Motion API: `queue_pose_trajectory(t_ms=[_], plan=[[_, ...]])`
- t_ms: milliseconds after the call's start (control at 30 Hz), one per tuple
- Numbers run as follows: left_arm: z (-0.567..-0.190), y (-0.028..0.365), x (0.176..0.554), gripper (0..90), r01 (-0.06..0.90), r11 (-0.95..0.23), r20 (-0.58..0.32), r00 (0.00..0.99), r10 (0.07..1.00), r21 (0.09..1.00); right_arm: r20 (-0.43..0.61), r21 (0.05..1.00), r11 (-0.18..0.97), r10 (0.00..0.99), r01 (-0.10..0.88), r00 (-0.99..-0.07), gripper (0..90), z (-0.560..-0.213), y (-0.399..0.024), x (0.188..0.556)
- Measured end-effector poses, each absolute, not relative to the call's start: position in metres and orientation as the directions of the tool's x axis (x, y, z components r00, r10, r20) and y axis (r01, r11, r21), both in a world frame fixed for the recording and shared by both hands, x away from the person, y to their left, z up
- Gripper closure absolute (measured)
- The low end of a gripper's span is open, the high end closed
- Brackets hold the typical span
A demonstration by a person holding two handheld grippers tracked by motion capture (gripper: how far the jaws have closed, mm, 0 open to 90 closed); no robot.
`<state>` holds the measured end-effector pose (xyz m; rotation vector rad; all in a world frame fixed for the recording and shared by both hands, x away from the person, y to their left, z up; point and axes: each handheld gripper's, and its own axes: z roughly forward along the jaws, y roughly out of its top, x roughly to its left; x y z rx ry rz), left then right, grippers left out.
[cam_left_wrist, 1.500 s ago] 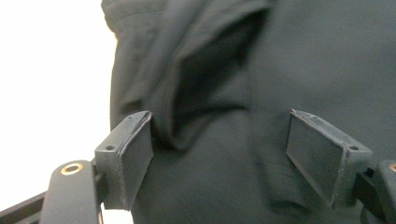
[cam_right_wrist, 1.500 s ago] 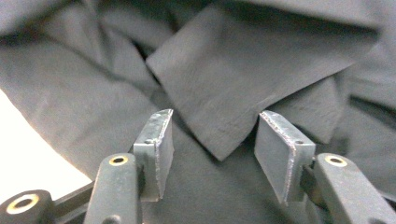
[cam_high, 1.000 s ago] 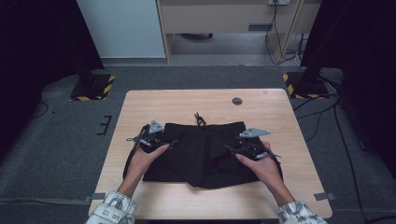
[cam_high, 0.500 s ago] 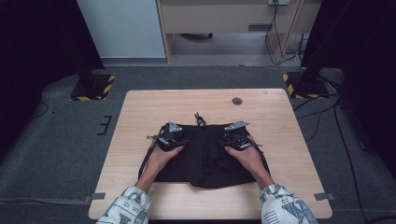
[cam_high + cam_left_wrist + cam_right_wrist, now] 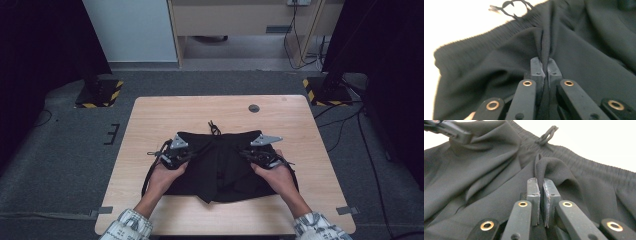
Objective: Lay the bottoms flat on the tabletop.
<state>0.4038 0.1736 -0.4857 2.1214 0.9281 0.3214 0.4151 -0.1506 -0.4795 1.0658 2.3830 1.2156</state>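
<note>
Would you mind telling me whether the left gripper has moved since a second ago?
Yes. The left gripper went toward the drawstring, then back out to the shorts' left side, jaws closing on fabric.

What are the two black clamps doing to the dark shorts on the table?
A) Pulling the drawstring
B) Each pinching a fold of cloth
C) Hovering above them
B: the left gripper and right gripper each have a ridge of the shorts squeezed between their jaws.
</note>
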Motion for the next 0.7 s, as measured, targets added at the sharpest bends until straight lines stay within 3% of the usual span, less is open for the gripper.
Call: queue_pose_trajectory(t_ms=[233,367,433,533,700], plan=[[-0.508,0.178,0.383,86.0,0.553,-0.514,-0.079,0.728,0.681,0.656,0.117,0.739,0.38,0.741,0.556,-0.662,85.6,-0.504,-0.178,0.398],[-0.513,0.179,0.385,83.6,0.557,-0.505,-0.096,0.729,0.678,0.659,0.158,0.708,0.376,0.741,0.598,-0.653,83.3,-0.519,-0.184,0.393],[-0.512,0.178,0.385,75.5,0.557,-0.495,-0.095,0.722,0.686,0.667,0.158,0.713,0.373,0.74,0.594,-0.654,76.1,-0.52,-0.186,0.393],[-0.504,0.18,0.382,66.0,0.539,-0.477,-0.086,0.72,0.689,0.694,0.162,0.731,0.354,0.74,0.583,-0.653,54.5,-0.51,-0.193,0.397],[-0.48,0.187,0.379,46.1,0.496,-0.44,-0.06,0.712,0.7,0.748,0.155,0.767,0.319,0.75,0.557,-0.643,29.7,-0.483,-0.21,0.406]])
